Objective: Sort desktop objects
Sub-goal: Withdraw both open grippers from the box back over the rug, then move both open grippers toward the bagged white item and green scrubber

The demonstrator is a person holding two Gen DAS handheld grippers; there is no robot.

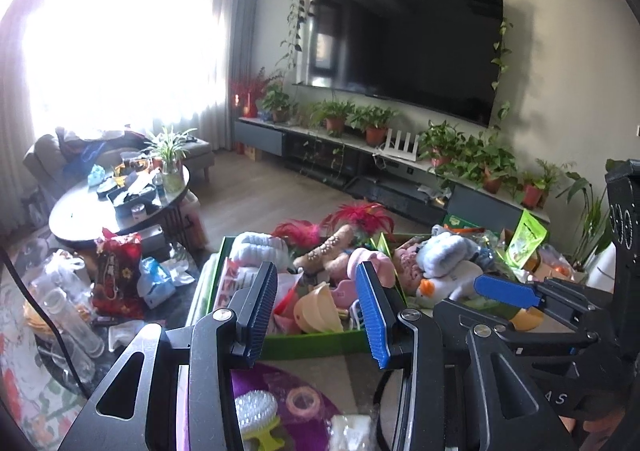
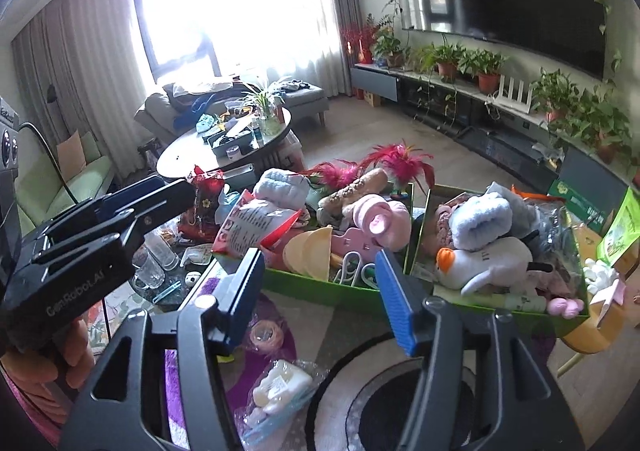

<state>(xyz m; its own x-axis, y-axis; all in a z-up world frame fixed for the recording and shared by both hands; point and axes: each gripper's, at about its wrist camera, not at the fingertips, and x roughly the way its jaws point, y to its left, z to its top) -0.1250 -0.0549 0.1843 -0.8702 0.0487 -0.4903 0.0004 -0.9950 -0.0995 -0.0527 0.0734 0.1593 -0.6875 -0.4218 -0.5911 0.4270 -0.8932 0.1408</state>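
In the left wrist view my left gripper (image 1: 316,311) stands open, nothing between its blue pads, above the table's near edge. In front of it is a green box (image 1: 320,345) heaped with plush toys, a funnel and packets. On the purple mat below lie a white brush (image 1: 256,411), a pink tape roll (image 1: 304,401) and a clear bag (image 1: 348,427). My right gripper (image 2: 320,299) is open too and holds nothing, facing the gap between that box (image 2: 304,287) and a second green box (image 2: 500,307) holding a white duck plush (image 2: 488,263). The bag (image 2: 280,387) and tape roll (image 2: 266,335) lie under it.
Glass jars (image 2: 154,271) and a red packet (image 2: 206,207) crowd the table to the left. My left gripper (image 2: 168,199) shows at the left of the right wrist view, held by a hand. A round coffee table (image 2: 192,155), sofa and TV cabinet with potted plants stand beyond.
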